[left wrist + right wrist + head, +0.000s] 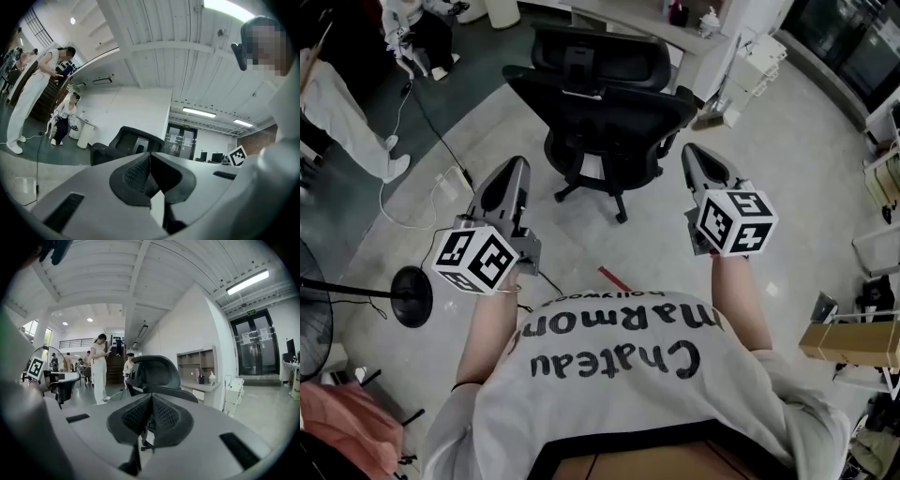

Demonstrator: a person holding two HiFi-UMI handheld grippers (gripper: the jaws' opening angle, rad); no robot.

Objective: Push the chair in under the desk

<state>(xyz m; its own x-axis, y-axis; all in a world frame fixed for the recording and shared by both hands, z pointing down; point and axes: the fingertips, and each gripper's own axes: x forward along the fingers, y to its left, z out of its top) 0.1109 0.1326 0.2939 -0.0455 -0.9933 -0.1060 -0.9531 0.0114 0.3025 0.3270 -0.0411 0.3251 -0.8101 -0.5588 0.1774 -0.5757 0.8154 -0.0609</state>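
**Chair not tucked in yet, both tongs closing on its back**

The black office chair (600, 108) sits on the floor in the middle of the room. Its back faces the near side and its headrest points at the white worktop (623, 19) along the far wall. It looks close to the worktop, but the seat is plainly not under it, so I'd say the push hasn't begun.

The left tongs (518, 167) and right tongs (692, 152) are held out either side of the chair, apart from it and touching nothing. Both are pressed together with nothing between them, and each gripper view shows the pads meeting flat.

How I'd do this bit:
- Closed tongs make decent blunt pushers, so leave them closed.
- Put one on each side of the backrest at the same height and push evenly. That way the casters roll straight instead of swinging the chair round.
- Aim square at the worktop and watch the armrests as they near its edge.
- There's a cable (441, 141) trailing on the floor to the left. It's clear of the wheels now, but I wouldn't drift that way.

Containers:
- A white bin (502, 11) at far left. I can't see what's inside.
- A cardboard box (848, 342) at near right, looks closed.
- A dark cup (679, 14) stands on the worktop, contents not visible.
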